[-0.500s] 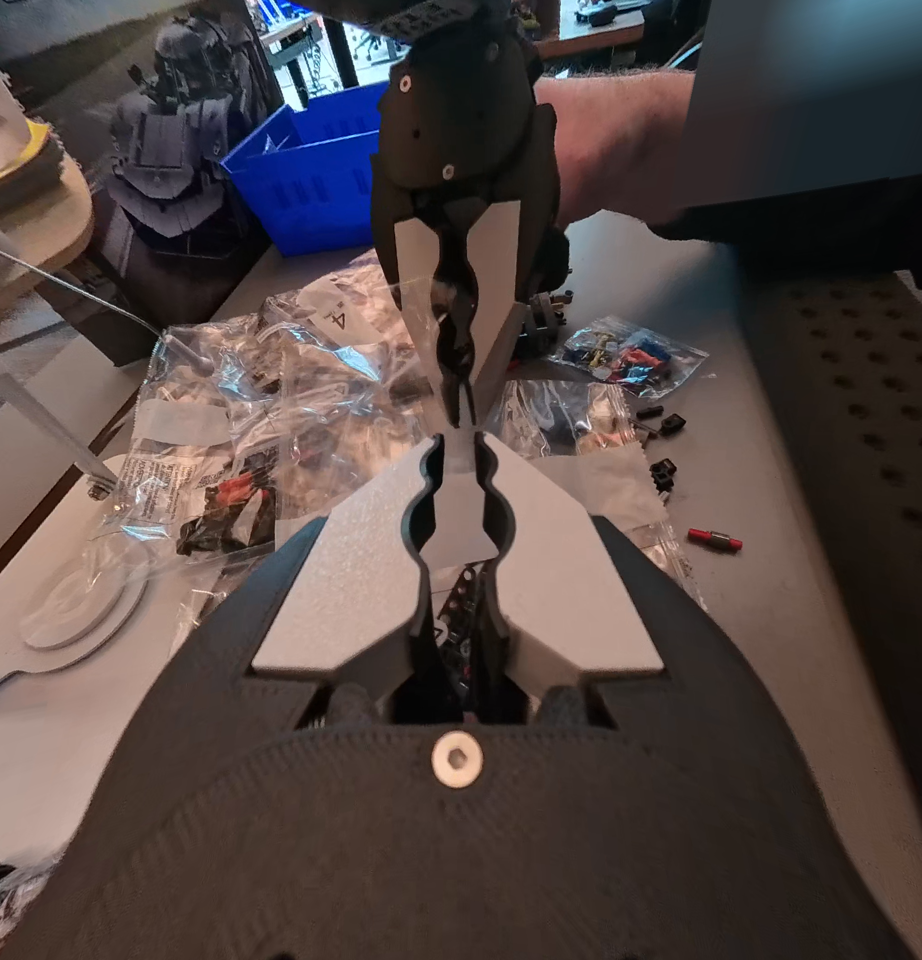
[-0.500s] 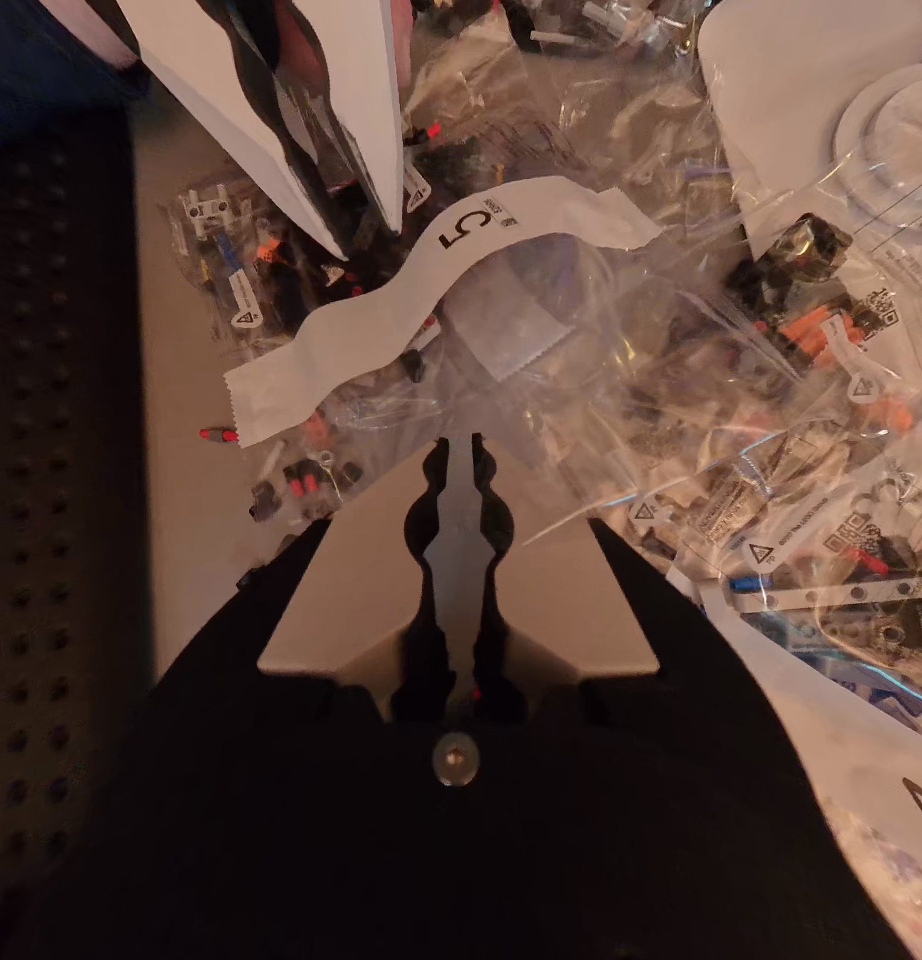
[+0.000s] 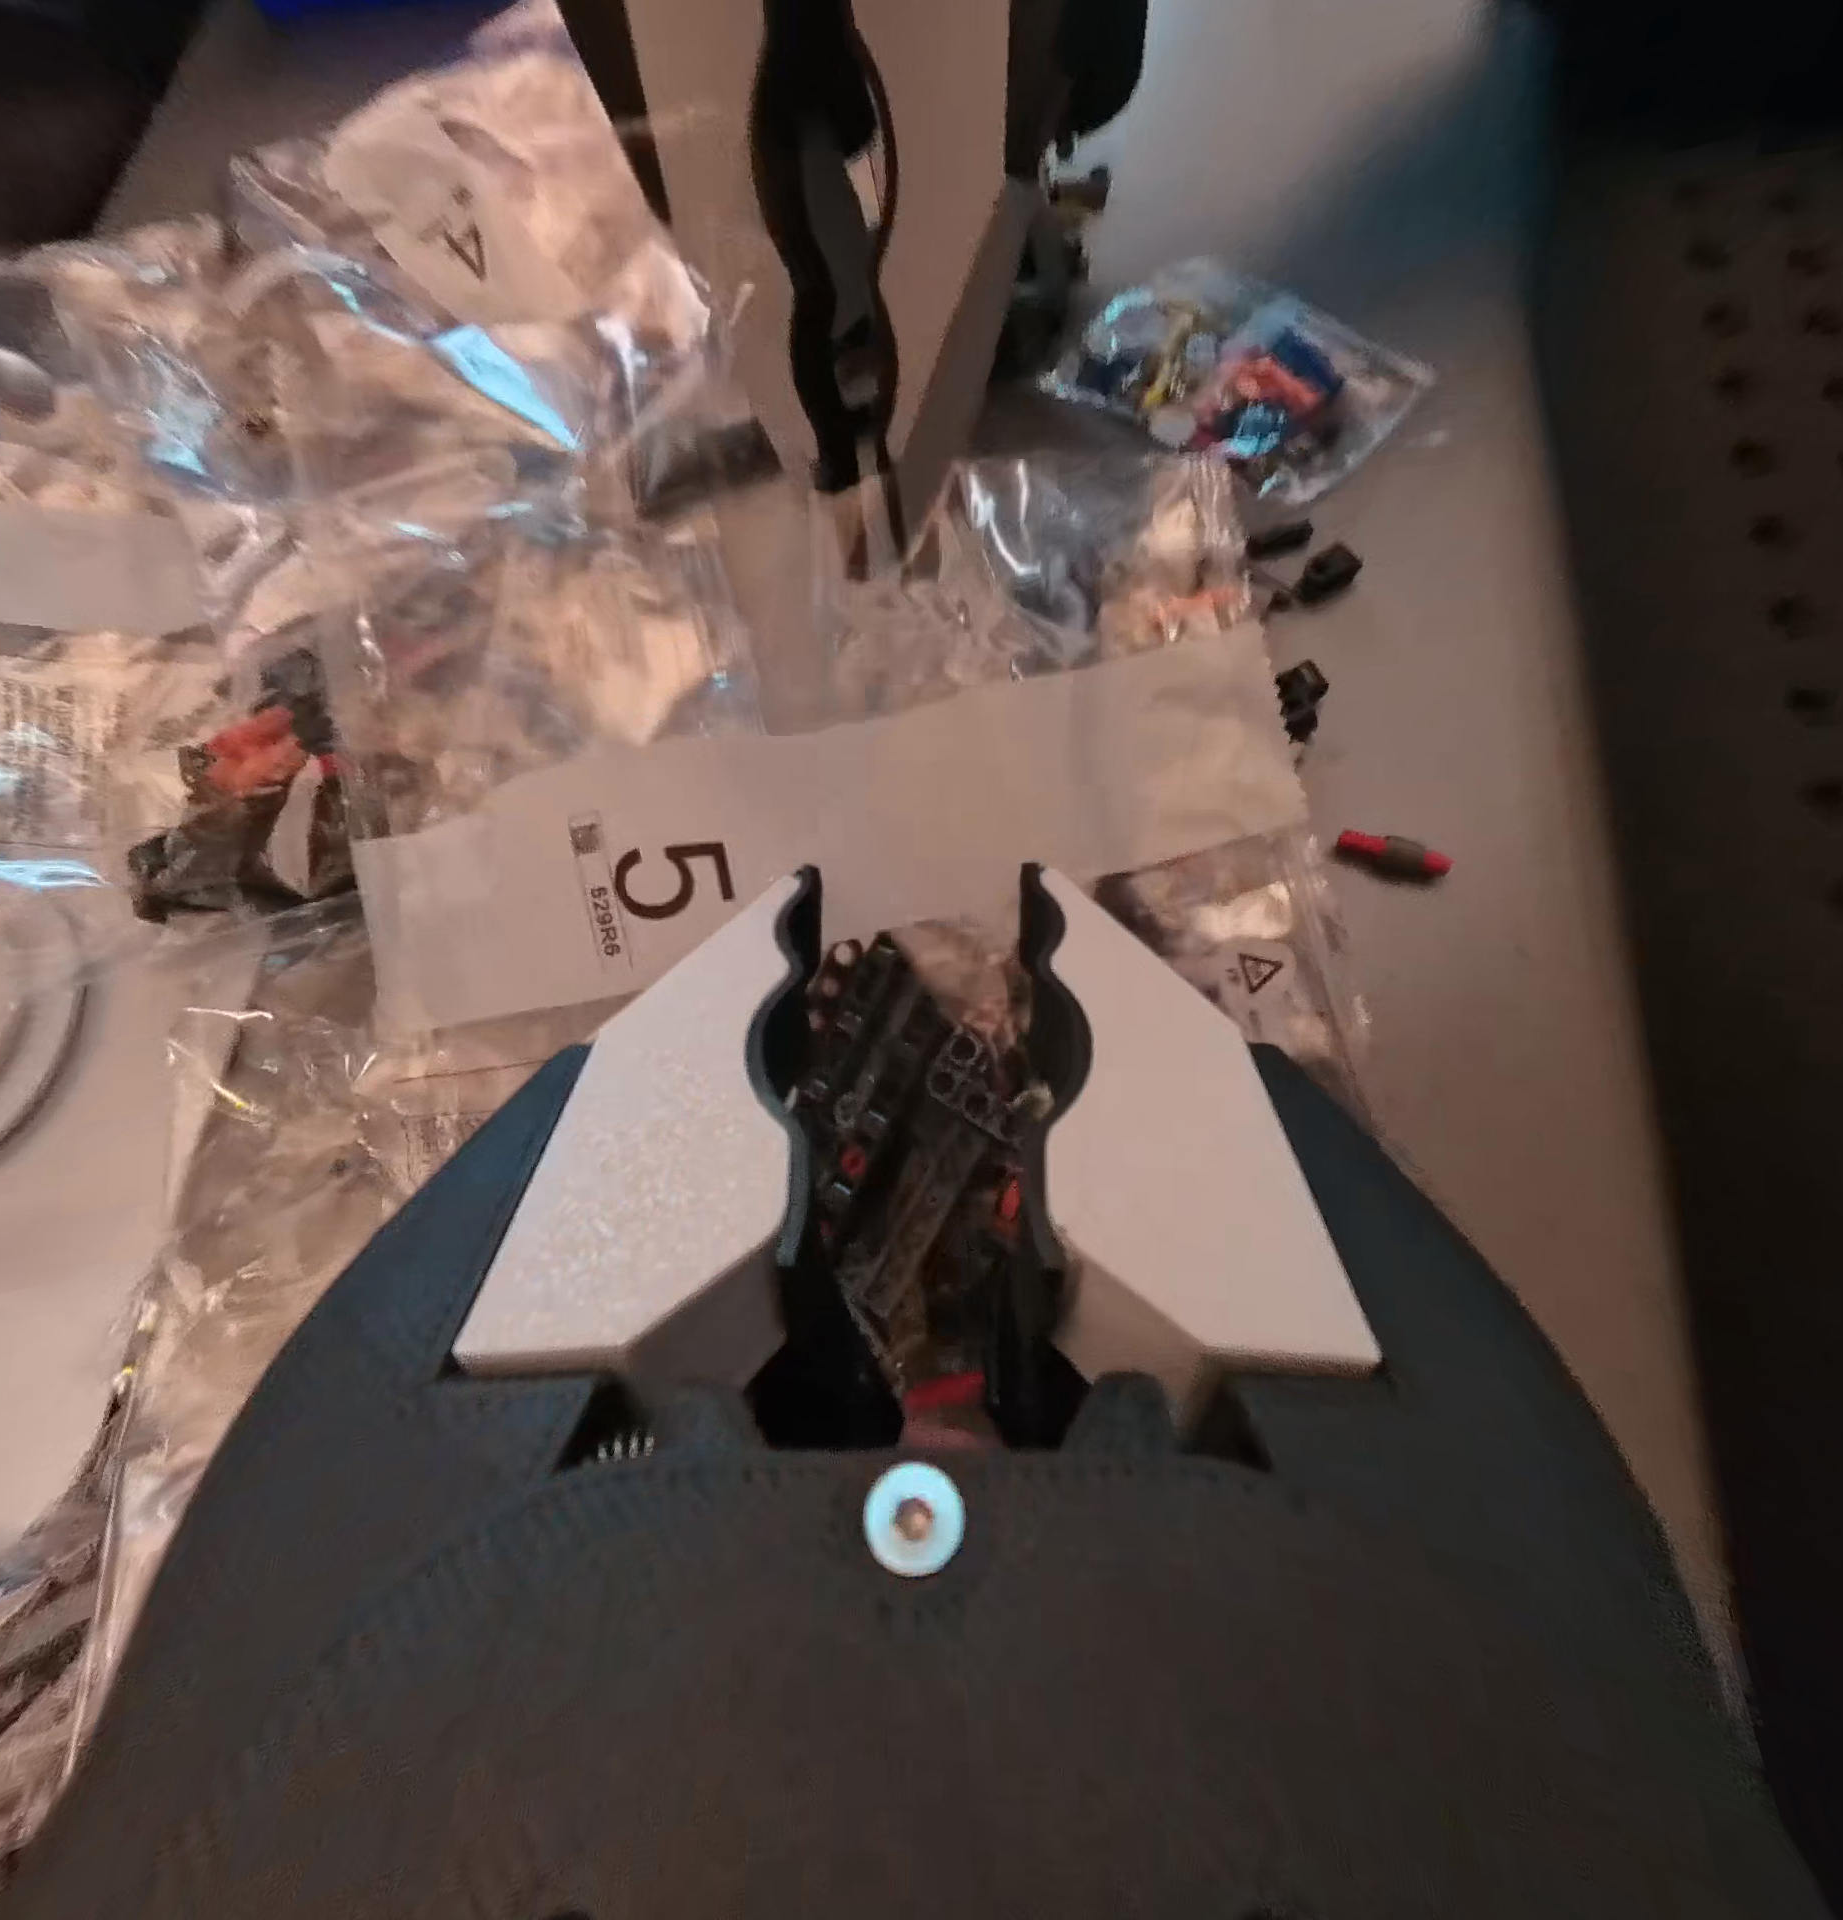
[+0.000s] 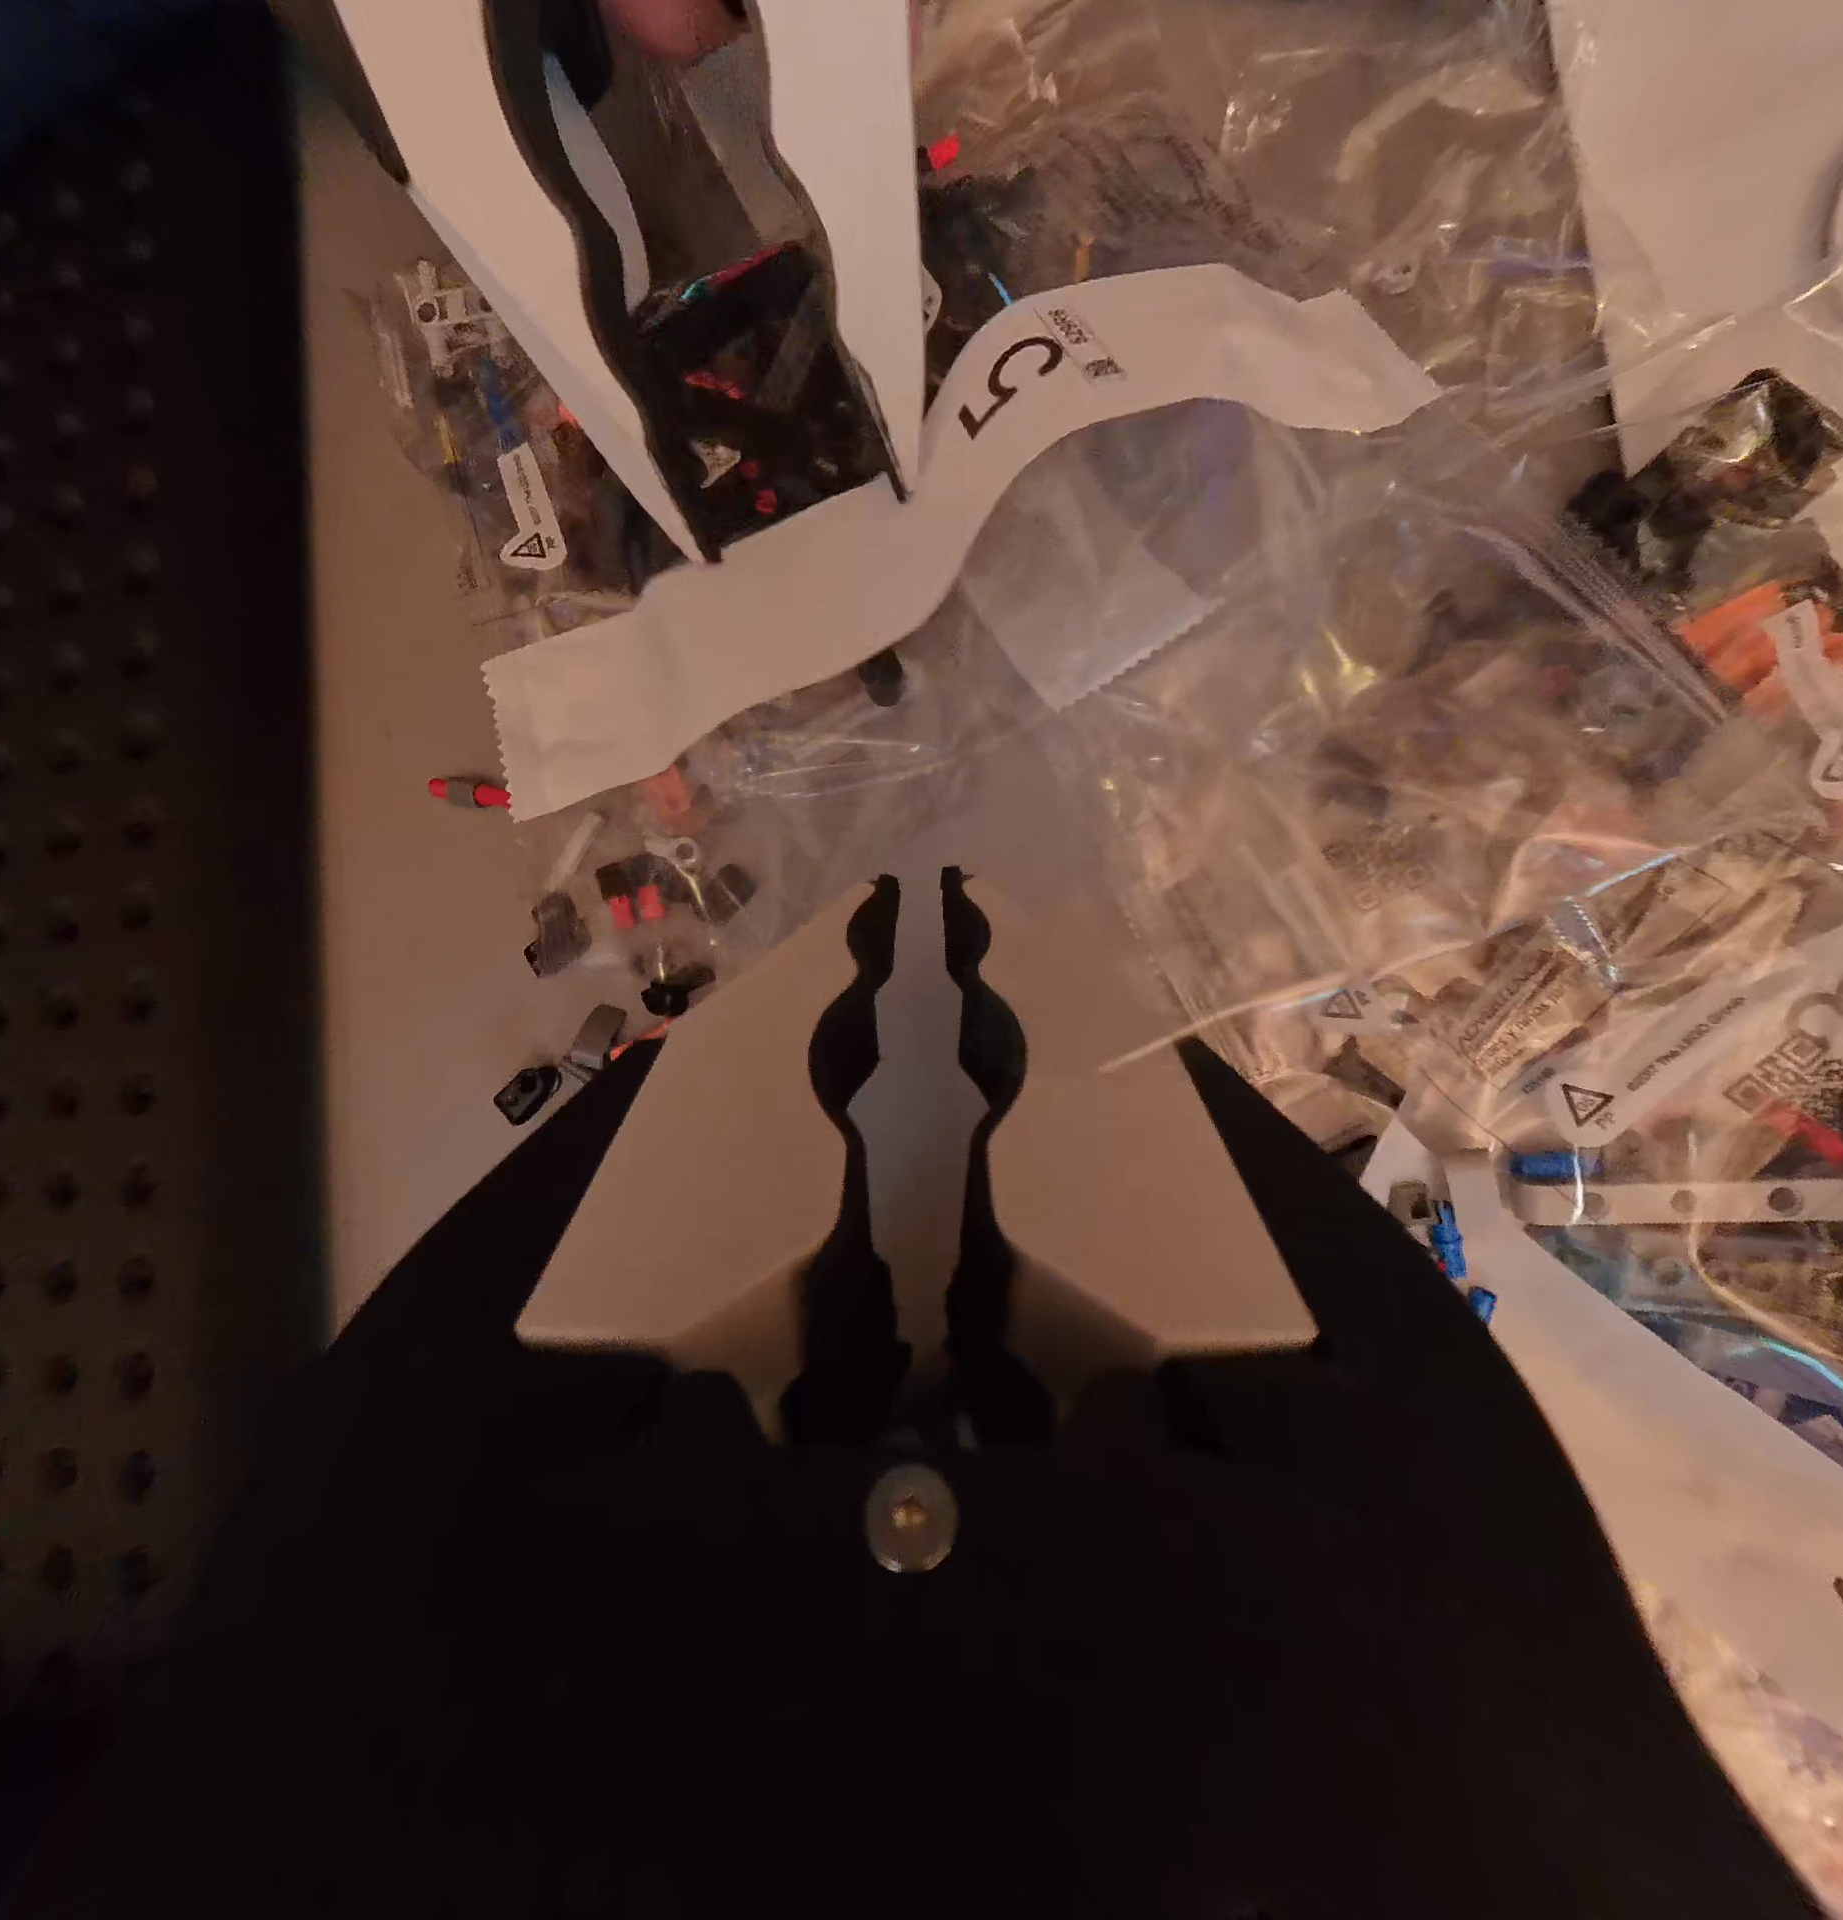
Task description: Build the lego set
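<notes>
A clear bag with a numbered white strip (image 3: 896, 769) lies among other bags on the grey table (image 3: 1468, 1039). Black and red pieces (image 3: 896, 1091) fill its near end. My left gripper (image 3: 917, 883) is open, low over that bag, with the pieces showing between its fingers. In the right wrist view the left gripper (image 4: 797, 520) straddles the black pieces (image 4: 761, 416) beside the strip (image 4: 792, 623). My right gripper (image 4: 917, 878) is shut on clear bag film. It also shows in the left wrist view (image 3: 860, 488), pointing down at the far end of the bag.
More clear bags of parts (image 3: 325, 468) cover the left of the table. A small bag of coloured parts (image 3: 1239, 384), loose black pieces (image 3: 1312, 571) and a red pin (image 3: 1390, 852) lie to the right. A dark holed board (image 3: 1779, 623) borders the right side.
My left gripper has opened and let go of the bag's white strip, which now lies flat. The left gripper has moved lower and closer to the bag. The right gripper stays shut.
</notes>
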### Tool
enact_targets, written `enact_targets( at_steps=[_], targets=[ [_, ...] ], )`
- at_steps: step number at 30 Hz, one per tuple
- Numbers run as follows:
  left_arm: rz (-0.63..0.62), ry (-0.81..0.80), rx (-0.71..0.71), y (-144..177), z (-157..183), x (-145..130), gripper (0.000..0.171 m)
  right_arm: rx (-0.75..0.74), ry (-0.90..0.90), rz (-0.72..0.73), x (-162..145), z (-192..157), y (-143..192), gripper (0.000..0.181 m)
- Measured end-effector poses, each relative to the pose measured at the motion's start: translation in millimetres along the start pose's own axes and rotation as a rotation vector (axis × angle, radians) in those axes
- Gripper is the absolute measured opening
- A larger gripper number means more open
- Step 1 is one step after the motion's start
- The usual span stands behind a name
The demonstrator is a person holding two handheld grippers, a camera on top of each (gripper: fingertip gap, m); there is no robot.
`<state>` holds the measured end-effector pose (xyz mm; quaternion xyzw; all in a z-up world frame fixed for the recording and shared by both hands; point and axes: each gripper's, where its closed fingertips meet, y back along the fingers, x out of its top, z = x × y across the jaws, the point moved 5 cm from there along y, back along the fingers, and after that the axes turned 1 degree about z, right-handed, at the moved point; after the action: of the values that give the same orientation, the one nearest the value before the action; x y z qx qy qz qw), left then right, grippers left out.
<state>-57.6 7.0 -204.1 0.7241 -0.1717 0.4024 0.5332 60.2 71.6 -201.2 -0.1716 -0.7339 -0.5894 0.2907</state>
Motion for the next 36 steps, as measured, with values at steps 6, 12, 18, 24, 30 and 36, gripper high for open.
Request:
enact_targets(
  at_steps=[6,12,18,24,30,36],
  targets=[
    [-0.063,-0.013,0.008,-8,-3,-11,0.030,0.029,0.013,-0.020,-2,-4,-3,0.008],
    [-0.123,-0.023,0.072,-8,-11,-20,0.017,0.072,0.058,-0.018,-2,-14,-2,0.009],
    [-0.147,-0.001,0.145,-11,-24,-25,0.011,0.171,0.102,-0.008,-3,-31,2,0.017],
    [-0.157,0.004,0.194,-14,-32,-29,0.009,0.158,0.177,-0.041,-5,-38,-1,0.021],
    [-0.202,-0.016,0.253,-17,-38,-31,0.007,0.181,0.159,-0.107,-13,-41,-8,0.013],
    [-0.192,-0.024,0.307,-15,-44,-28,0.011,0.173,0.162,-0.103,-12,-39,-11,0.010]
  ],
)
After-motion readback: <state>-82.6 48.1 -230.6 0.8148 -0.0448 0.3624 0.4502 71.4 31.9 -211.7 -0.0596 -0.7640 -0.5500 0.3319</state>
